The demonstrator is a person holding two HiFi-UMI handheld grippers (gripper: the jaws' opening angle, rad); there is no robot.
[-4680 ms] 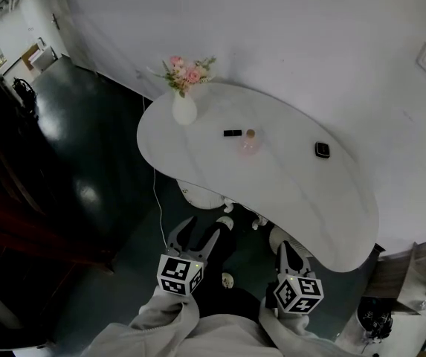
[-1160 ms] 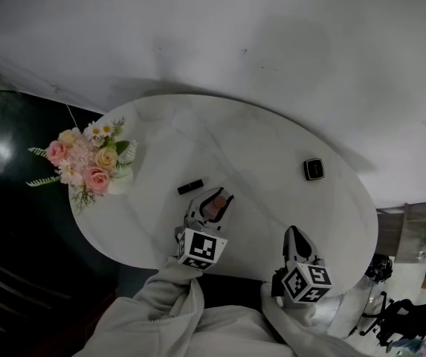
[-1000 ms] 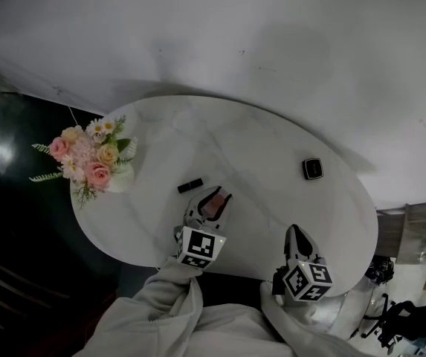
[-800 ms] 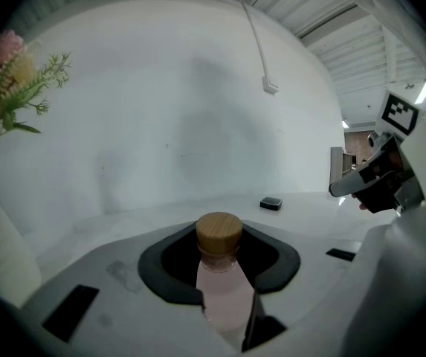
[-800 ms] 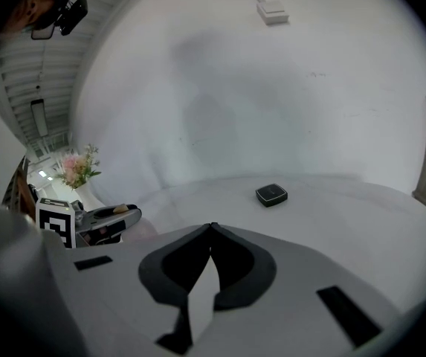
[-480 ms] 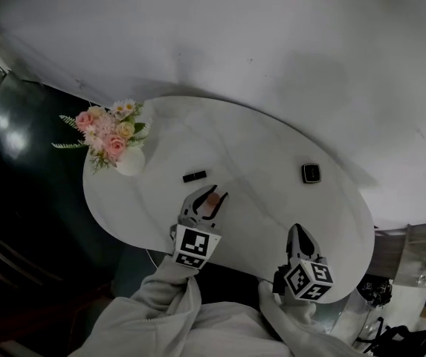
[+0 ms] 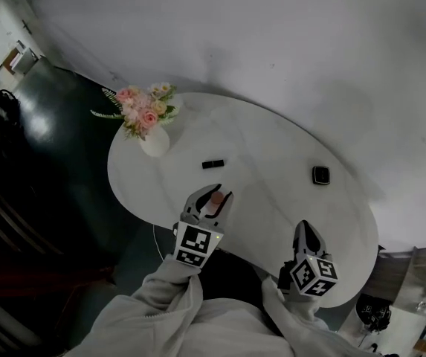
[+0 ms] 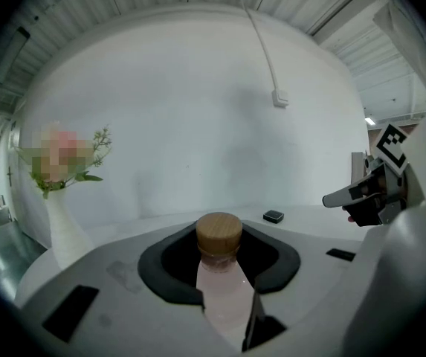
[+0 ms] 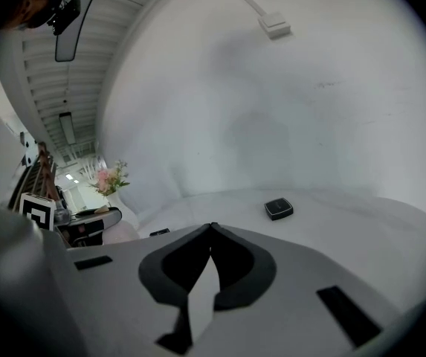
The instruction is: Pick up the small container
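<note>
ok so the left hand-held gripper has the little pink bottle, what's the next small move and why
Probably a short, straight, upright lift. The left hand-held gripper is shut on the pink bottle, wooden cap above the jaws, near the front edge of the white table. The right hand-held gripper is shut, empty and off to the side, so nothing blocks the way up.

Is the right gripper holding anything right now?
No, the right gripper is shut, its jaws meeting at the tips with nothing between them.
</note>
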